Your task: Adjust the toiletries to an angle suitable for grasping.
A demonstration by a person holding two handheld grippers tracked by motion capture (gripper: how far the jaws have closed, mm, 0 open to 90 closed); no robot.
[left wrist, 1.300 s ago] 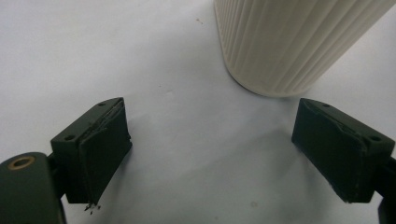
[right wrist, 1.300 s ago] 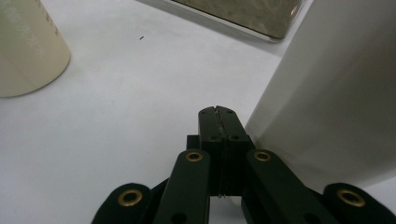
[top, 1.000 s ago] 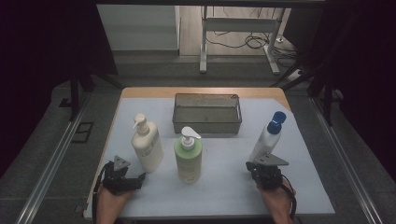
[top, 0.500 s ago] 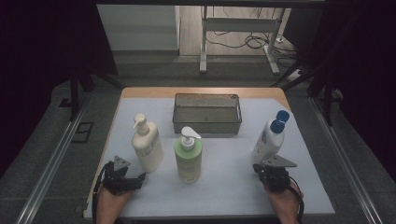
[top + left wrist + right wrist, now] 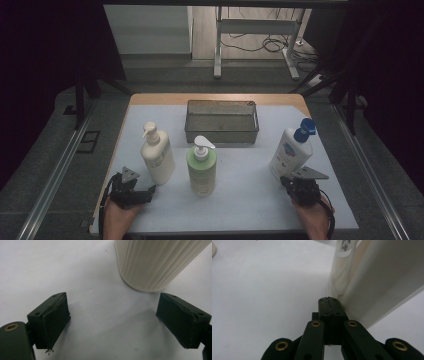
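Observation:
My left gripper [image 5: 148,191] lies on the table at the near left, pointing right, just in front of a cream pump bottle [image 5: 158,156]. In the left gripper view it [image 5: 112,302] is open with nothing between the jaws, and the bottle's ribbed base [image 5: 152,262] stands just beyond the right jaw. My right gripper [image 5: 289,181] rests at the near right, shut and holding nothing. Its closed tips [image 5: 328,300] sit right beside the foot of a white bottle [image 5: 377,277] with a blue cap [image 5: 305,129]; whether they touch it I cannot tell.
A green pump bottle [image 5: 201,169] stands at the middle of the white table top [image 5: 250,200]. Behind it sits a metal wire basket [image 5: 221,134]. Dark floor, rails and a metal frame with cables surround the table.
My right gripper has slid a little to the right and toward the near edge, beside the white bottle's base. The left gripper and all three bottles have stayed put.

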